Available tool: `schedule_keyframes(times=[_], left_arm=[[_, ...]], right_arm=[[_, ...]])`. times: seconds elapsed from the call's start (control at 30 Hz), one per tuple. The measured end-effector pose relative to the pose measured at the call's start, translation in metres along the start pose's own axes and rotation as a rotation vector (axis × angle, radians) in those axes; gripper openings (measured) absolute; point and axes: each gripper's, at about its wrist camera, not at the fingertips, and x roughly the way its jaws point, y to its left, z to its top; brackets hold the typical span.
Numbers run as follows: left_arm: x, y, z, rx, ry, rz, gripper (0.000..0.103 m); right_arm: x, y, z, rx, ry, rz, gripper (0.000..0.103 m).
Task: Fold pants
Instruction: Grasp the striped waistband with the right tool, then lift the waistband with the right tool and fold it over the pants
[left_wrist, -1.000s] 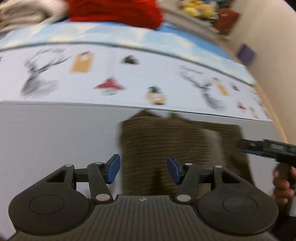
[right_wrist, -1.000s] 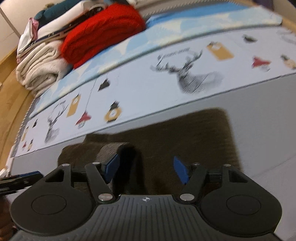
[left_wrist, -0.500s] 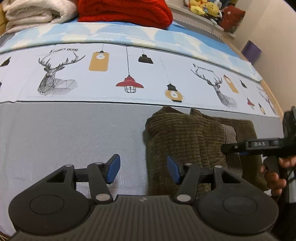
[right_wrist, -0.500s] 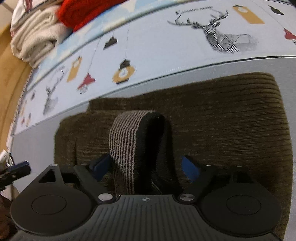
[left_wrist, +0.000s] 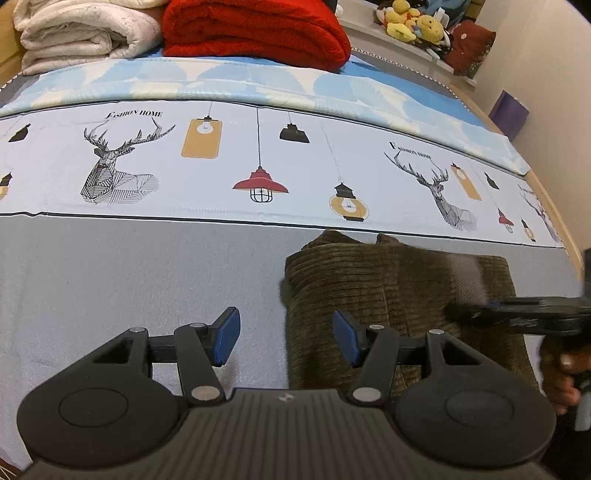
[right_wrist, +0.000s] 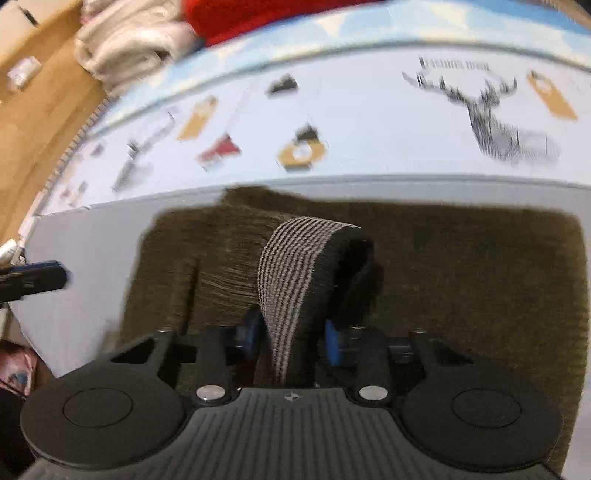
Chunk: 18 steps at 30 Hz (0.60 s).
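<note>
The right gripper (right_wrist: 291, 338) has just been closing, and its blue pads now press from both sides on the striped waistband (right_wrist: 295, 266), a grey-and-black ribbed band that rises in a loop from between the jaws and curls over at the top, showing a black inner face. The left gripper (left_wrist: 286, 341) has its jaws apart with nothing between them (the blue pads stand well clear of each other), poised above the left edge of the pants (left_wrist: 388, 291), so that one pad hangs over bare grey sheet and the other over brown cloth. The pants are dark olive-brown corduroy, lying folded into a broad rectangle on the grey band of the bedsheet (left_wrist: 129, 277), their far edge just short of the black line where the printed strip begins. In the left wrist view the right gripper reaches in from the right side over the pants, blurred, with the person's hand (left_wrist: 557, 373) wrapped round its handle. Beyond the pants the sheet carries a print of deer heads, hanging lamps and bulbs, then a pale blue strip; at the far end sit a folded red blanket (left_wrist: 255, 29), a folded cream blanket (left_wrist: 85, 33) and some plush toys (left_wrist: 413, 22) on a ledge
</note>
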Motion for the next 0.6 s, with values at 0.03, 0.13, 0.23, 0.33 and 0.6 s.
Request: schedule_keyframes(times=[0.03,0.13,0.23,0.33,0.6], left_arm=[[0.0,-0.001,0.0,-0.003,-0.006,0.0,0.061],[0.0,-0.006,0.003,-0.02,-0.023,-0.009,0.06],[0.001,-0.015,0.007,-0.022,-0.039,-0.031,0.06],[0.007,-0.029,0.009,0.002,-0.035,-0.061,0.06],[0.033,-0.086,-0.003,0.196,0.067,-0.178,0.06]], right_arm=[[-0.015,-0.001,0.001,0.0,-0.048,0.035,0.027],[-0.063,-0.012,0.0,0.012,-0.205,0.108,0.025],[-0.1,-0.049,-0.006,0.112,-0.285,0.07,0.024],[-0.112,-0.101,-0.02,0.244,-0.22,-0.057,0.024],[-0.108,-0.145,-0.044,0.28,-0.059,-0.159,0.038]])
